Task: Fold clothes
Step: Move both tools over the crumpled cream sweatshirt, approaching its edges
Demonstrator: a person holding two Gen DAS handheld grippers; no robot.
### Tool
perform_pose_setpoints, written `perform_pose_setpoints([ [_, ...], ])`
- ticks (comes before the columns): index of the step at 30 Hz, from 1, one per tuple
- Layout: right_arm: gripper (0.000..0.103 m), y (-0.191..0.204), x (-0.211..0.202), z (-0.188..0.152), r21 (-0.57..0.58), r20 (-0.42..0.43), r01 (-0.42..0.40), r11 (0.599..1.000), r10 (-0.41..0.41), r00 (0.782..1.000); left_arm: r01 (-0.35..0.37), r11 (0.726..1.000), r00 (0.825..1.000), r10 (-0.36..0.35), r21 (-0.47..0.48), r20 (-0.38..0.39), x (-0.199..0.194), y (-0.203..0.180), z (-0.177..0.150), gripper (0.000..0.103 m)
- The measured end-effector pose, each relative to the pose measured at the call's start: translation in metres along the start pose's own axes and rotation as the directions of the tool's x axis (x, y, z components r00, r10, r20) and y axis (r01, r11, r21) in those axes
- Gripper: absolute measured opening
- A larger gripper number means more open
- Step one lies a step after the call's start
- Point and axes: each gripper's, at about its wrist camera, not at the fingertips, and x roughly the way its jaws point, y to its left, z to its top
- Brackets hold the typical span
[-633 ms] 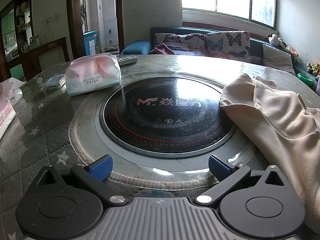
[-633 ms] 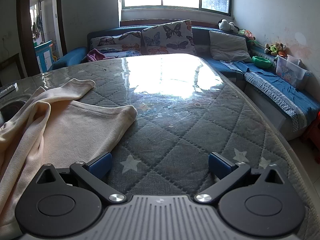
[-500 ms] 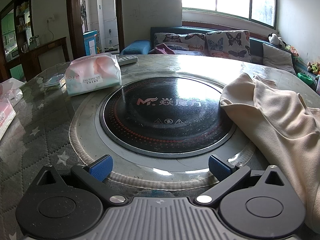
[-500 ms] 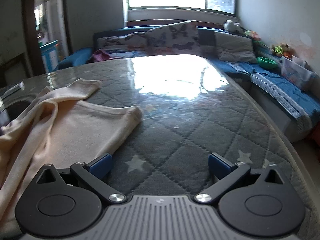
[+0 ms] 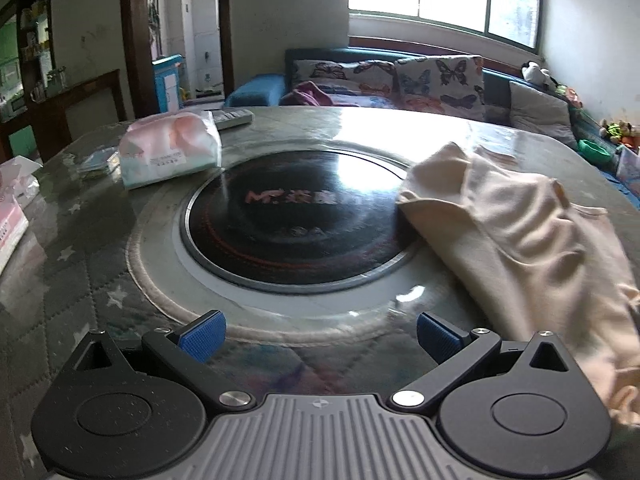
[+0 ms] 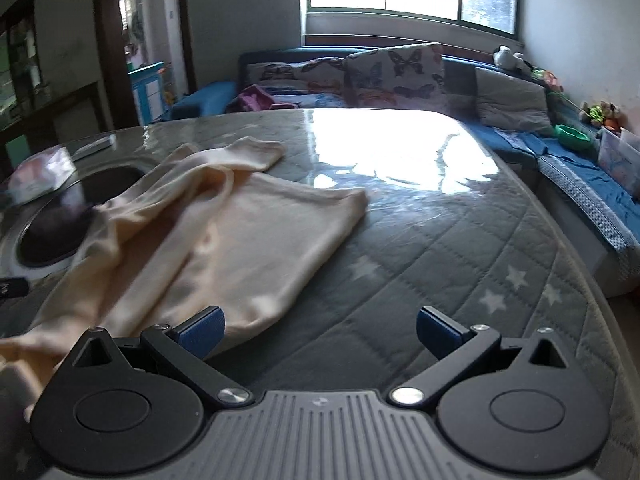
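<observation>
The folding has not visibly begun: the cream garment (image 6: 224, 240) lies loose and rumpled on the desk (image 6: 440, 248), with no clean crease or squared edge anywhere, so, as I judge it, the whole job of smoothing, aligning and doubling over is left. It sits between the two views, its near hem just beside the left finger of the right gripper (image 6: 318, 330), one narrow end, seemingly a sleeve, reaching toward the window, and a bunched edge spilling onto the round black glass cooktop (image 5: 296, 228) set into the desk. The left gripper (image 5: 318, 336) hovers over the cooktop's pale ring, the cloth off to its right. Both pairs of fingers stand wide apart with nothing between their ribbed blue pads (image 5: 202, 336). The garment looks a soft, thin knit, matte and limp, falling in shallow folds; it should drape and slide rather than hold shape. The desk wears a grey quilted cover with white stars under a glossy clear sheet that throws back window glare. A plastic-wrapped tissue pack (image 5: 172, 148) rests beyond the cooktop.
</observation>
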Motion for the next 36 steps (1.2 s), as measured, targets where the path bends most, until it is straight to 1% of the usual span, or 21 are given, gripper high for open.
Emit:
perform_pose_setpoints([
  [4,0.103,0.015,-0.014,-0.009,-0.02,0.003,-0.023,1.0,0.023,1.0,0.028,0.999,1.0,-0.028,0.02,-0.009,-0.01,-0.011,-0.003,0.103],
  [7,0.103,0.021,-0.021,-0.015,-0.027,-0.005,-0.035,0.999,0.035,0.999,0.035,0.999,0.999,-0.034,0.042,-0.022,-0.015,-0.019,-0.005,0.103],
  [11,0.103,0.028,-0.029,-0.022,-0.034,-0.014,-0.044,0.998,0.044,0.999,0.049,0.998,0.998,-0.048,0.049,-0.029,-0.023,-0.026,-0.008,0.103],
  [21,0.103,0.038,-0.043,-0.038,-0.038,-0.028,-0.063,0.997,0.062,0.998,0.054,0.996,0.998,-0.052,0.072,-0.023,-0.036,-0.04,-0.012,0.103],
  [36,0.103,0.049,-0.053,-0.049,-0.04,-0.03,-0.083,0.996,0.081,0.996,0.052,0.994,0.998,-0.05,0.1,-0.026,-0.046,-0.051,-0.018,0.103],
])
